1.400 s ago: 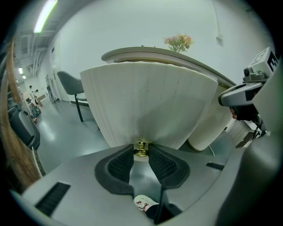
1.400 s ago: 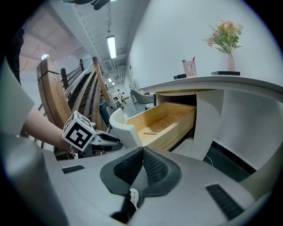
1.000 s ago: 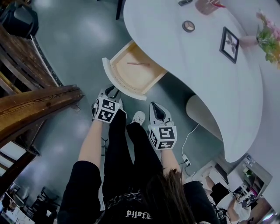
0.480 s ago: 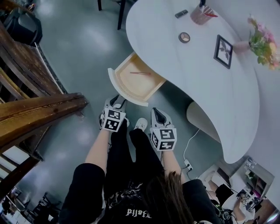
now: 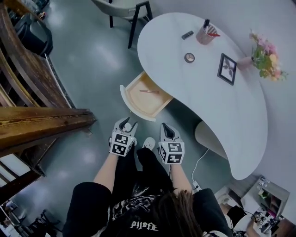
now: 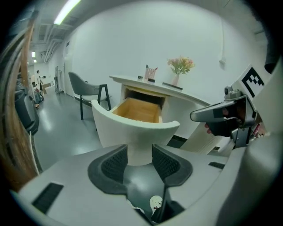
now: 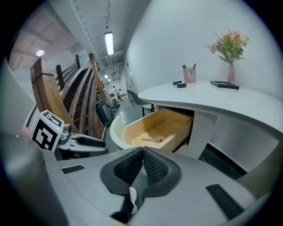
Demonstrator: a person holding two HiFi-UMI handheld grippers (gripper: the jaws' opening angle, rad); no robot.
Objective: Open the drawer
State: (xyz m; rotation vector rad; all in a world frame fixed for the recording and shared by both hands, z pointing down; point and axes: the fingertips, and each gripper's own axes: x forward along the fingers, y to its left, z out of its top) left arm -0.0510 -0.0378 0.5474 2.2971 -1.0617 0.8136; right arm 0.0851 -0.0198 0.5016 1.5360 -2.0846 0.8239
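The wooden drawer [image 5: 145, 98] stands pulled out from under the white curved desk [image 5: 208, 99]. Its rounded white front [image 6: 132, 128] faces me, and a thin pink stick [image 7: 151, 140] lies inside. My left gripper [image 5: 126, 124] hangs a short way in front of the drawer front, apart from it. Its jaws have just been opening and stand open [image 6: 139, 152] with nothing between them. My right gripper [image 5: 166, 127] hovers beside it, shut and empty [image 7: 143, 154], and aims at the drawer's open side [image 7: 154, 128].
On the desk stand a pen cup [image 5: 205, 33], a tape roll [image 5: 189, 57], a picture frame [image 5: 227, 69] and a vase of flowers [image 5: 263, 53]. A chair [image 5: 125, 9] stands beyond the desk. A wooden staircase [image 5: 32, 115] rises at the left. A cable [image 5: 199, 159] lies on the floor.
The left gripper has drawn back from the drawer front and its jaws have spread. Both grippers have risen and now sit farther from the drawer. The drawer stays open.
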